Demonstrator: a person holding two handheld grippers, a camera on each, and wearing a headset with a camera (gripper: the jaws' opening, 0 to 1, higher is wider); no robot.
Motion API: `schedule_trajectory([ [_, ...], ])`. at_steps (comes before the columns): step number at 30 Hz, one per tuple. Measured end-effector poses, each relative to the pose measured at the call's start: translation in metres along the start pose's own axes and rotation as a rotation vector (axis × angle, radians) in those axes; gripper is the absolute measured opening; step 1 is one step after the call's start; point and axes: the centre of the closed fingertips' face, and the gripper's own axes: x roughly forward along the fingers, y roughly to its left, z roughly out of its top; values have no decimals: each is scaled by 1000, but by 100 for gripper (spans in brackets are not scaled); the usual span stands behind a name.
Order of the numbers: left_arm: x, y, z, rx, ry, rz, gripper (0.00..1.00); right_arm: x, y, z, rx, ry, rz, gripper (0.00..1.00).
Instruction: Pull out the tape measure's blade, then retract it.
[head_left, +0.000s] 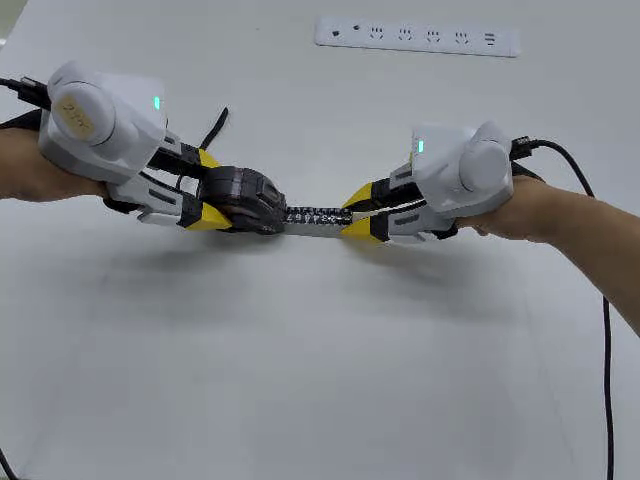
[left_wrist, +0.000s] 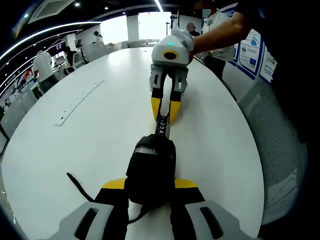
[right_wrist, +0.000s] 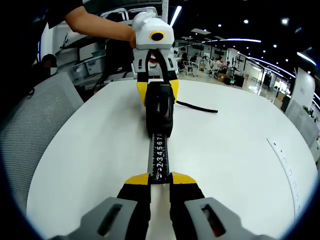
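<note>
A black tape measure (head_left: 245, 200) hangs just above the white table, with my left gripper (head_left: 208, 190) shut on its case. The case (left_wrist: 151, 169) sits between my yellow-tipped left jaws in the left gripper view. A short length of black blade with white numbers (head_left: 318, 216) runs out to the right. My right gripper (head_left: 358, 213) is shut on the blade's end. In the right gripper view the blade (right_wrist: 159, 156) runs from my right gripper (right_wrist: 160, 178) to the case (right_wrist: 160, 114). A black wrist strap (right_wrist: 196, 107) trails from the case.
A white power strip (head_left: 417, 36) lies on the table's far side. A black cable (head_left: 605, 330) runs along the right, past the person's forearm. Chairs (right_wrist: 35, 135) and other people (left_wrist: 42, 65) stand around the table's edge.
</note>
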Motion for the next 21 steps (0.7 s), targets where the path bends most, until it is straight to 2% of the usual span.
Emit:
schedule_trajectory([
  [21, 0, -1, 0, 2, 0, -6, 28, -27, 0, -25, 15, 31, -1, 12],
])
